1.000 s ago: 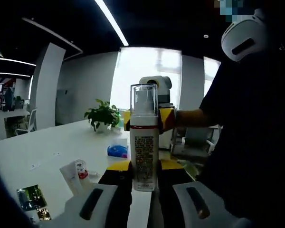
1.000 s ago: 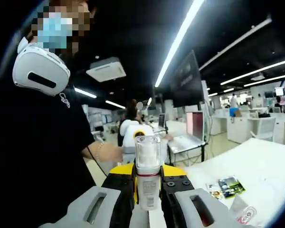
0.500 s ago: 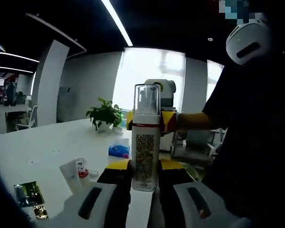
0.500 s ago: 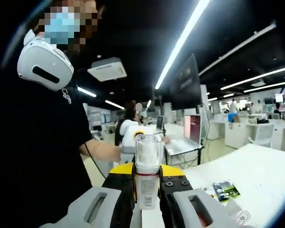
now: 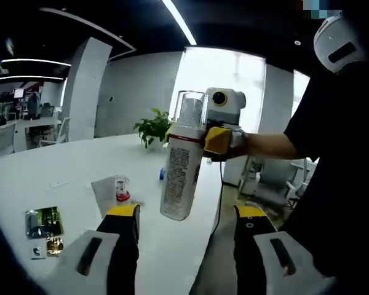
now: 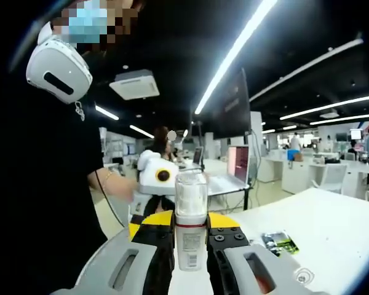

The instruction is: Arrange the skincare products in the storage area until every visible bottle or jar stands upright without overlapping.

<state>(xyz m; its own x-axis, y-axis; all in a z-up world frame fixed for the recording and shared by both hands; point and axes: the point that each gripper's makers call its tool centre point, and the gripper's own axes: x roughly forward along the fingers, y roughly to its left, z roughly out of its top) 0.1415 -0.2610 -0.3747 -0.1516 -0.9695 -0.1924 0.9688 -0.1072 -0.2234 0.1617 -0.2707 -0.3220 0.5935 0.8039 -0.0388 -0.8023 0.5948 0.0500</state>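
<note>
While the left gripper (image 5: 186, 228) is standing wide with nothing between its jaws, one white pump bottle (image 5: 179, 169) with a clear cap is hanging tilted at the centre of the left gripper view, above and between those jaws. Lower left, two sachets (image 5: 43, 222) and one small tube (image 5: 112, 192) are lying on the white table (image 5: 61, 175). The right gripper (image 6: 190, 243) is clamping the bottle's upper body at bottom centre of its view.

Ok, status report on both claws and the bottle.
Left claw open, off the bottle. Right claw shut on the bottle, held above the table. Nothing in the way.
</note>
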